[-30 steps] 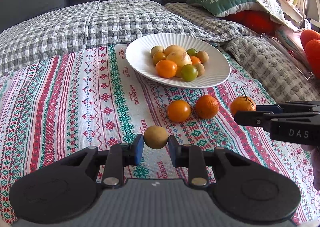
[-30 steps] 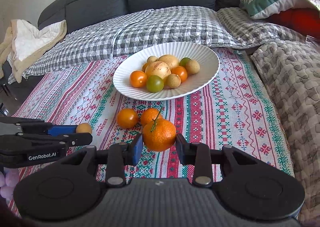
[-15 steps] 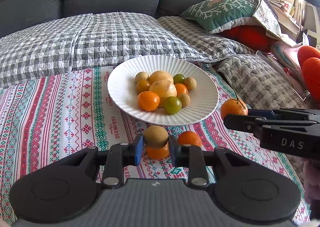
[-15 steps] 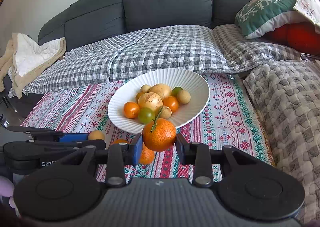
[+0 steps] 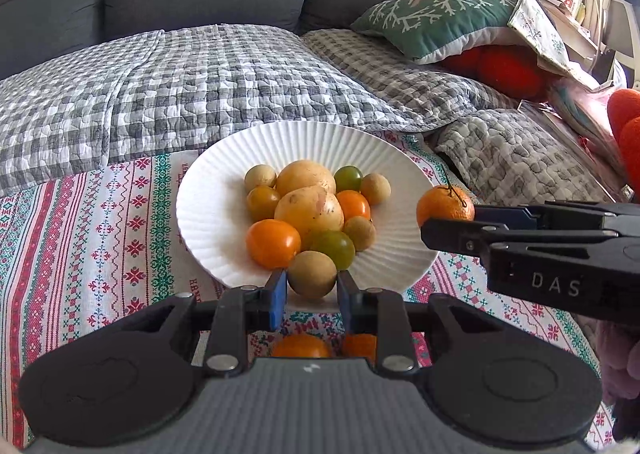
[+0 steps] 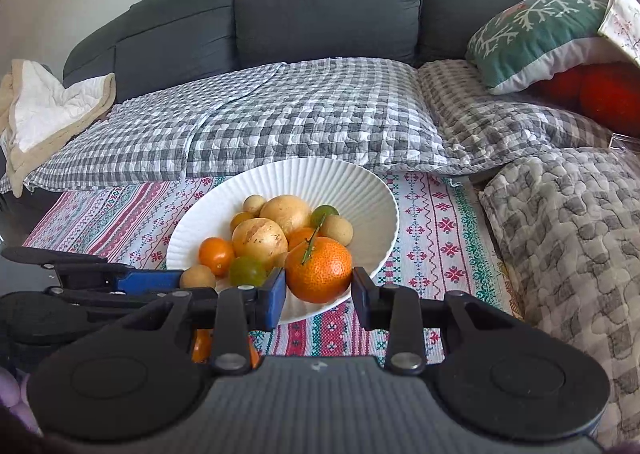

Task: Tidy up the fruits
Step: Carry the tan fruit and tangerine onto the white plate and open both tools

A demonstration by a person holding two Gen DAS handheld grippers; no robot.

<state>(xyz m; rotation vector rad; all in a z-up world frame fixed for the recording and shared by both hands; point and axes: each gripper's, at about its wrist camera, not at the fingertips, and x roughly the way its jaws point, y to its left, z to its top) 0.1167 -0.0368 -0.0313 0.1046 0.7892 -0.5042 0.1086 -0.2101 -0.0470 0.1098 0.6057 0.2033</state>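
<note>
The left gripper (image 5: pixel 312 288) has its jaws pinching a small tan round fruit (image 5: pixel 312 274), held just above the near rim of the white ribbed plate (image 5: pixel 208 209). The right gripper (image 6: pixel 319 290) has its jaws pinching a stemmed tangerine (image 6: pixel 319 269), held over the plate's right near edge. Both fruits lie between their jaws with no long axis to mind; being round, they would likely roll once let go. The pile of fruit (image 5: pixel 308 209) on the plate sits just beyond both grippers, so the coming move seems to turn on going forward and down onto bare plate beside that pile. The left gripper looks slightly nearer the pile's near edge.

The left wrist view shows the right gripper side-on, with the tangerine at the plate's right rim. Two orange fruits (image 5: pixel 300 346) lie on the patterned cloth (image 5: pixel 100 221) short of the plate. The right wrist view shows the left gripper's blue pad against the tan fruit at the plate's left near rim.
</note>
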